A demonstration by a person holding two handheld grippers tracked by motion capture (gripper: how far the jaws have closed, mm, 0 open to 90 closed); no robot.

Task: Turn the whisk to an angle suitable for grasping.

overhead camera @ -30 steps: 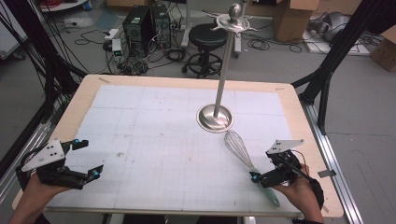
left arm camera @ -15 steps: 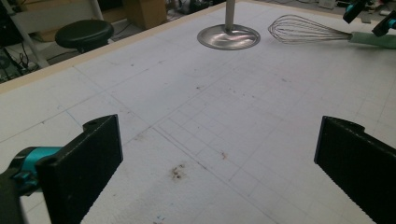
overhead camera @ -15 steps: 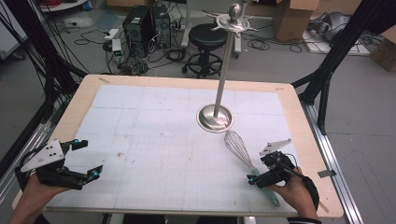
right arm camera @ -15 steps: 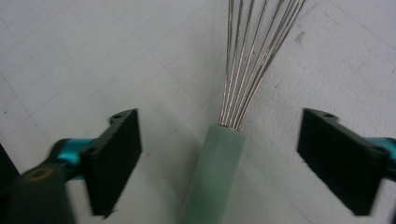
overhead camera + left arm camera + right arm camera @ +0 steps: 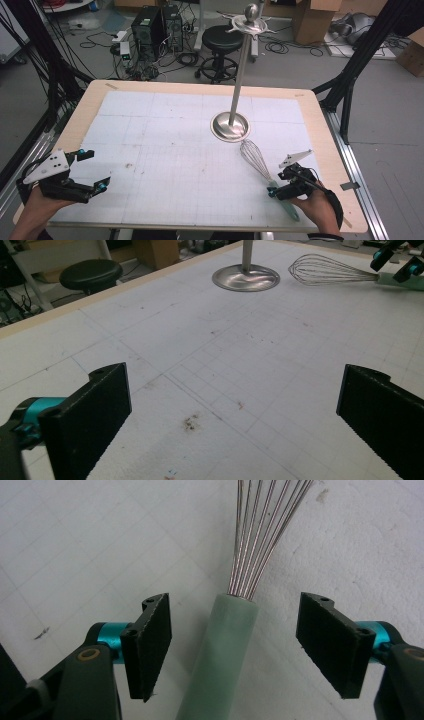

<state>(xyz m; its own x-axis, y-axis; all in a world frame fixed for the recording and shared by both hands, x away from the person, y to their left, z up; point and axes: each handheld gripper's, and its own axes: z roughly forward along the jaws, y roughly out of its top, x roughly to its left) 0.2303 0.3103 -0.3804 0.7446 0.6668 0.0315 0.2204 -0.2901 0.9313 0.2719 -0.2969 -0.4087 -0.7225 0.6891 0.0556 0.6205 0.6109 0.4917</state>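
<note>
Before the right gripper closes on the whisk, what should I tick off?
1. Whisk handle between the right gripper fingers: ok.
2. Fingers, which have just been closing, touch the handle: not ok, gaps on both sides.
3. Whisk lies flat on the table: ok.
4. Wires clear of the stand base: cannot tell.
5. Left gripper open and far away: ok.

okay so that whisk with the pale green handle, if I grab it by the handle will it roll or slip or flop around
The whisk has a round, smooth-looking handle, so it may roll on the table or twist between the flat pads of the right gripper, whose jaws have just been closing around it without touching. Its thin wire head probably weighs little and may spring slightly.
</note>
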